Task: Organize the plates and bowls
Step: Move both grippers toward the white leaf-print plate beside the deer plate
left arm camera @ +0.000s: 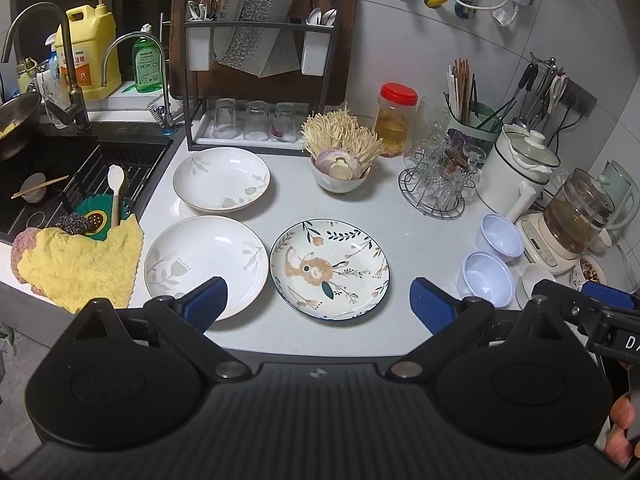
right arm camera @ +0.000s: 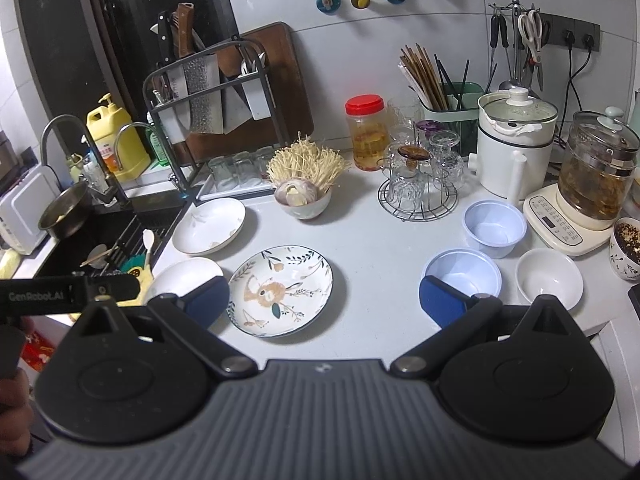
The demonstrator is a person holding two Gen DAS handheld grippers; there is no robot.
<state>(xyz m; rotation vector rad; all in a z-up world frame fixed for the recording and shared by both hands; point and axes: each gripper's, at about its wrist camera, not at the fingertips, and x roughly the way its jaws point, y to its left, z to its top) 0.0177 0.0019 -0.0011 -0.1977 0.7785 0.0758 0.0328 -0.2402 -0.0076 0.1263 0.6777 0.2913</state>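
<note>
Both sets of jaws wide open, empty; patterned plate [left arm camera: 329, 269] lies just ahead between the left gripper [left arm camera: 318, 304] jaws, closer than right gripper [right arm camera: 324, 300].

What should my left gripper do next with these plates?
Probably lower the left gripper, open and empty, onto the near rim of the painted plate, since it lies just ahead. The two white plates sit apart to its left, unstacked.
</note>
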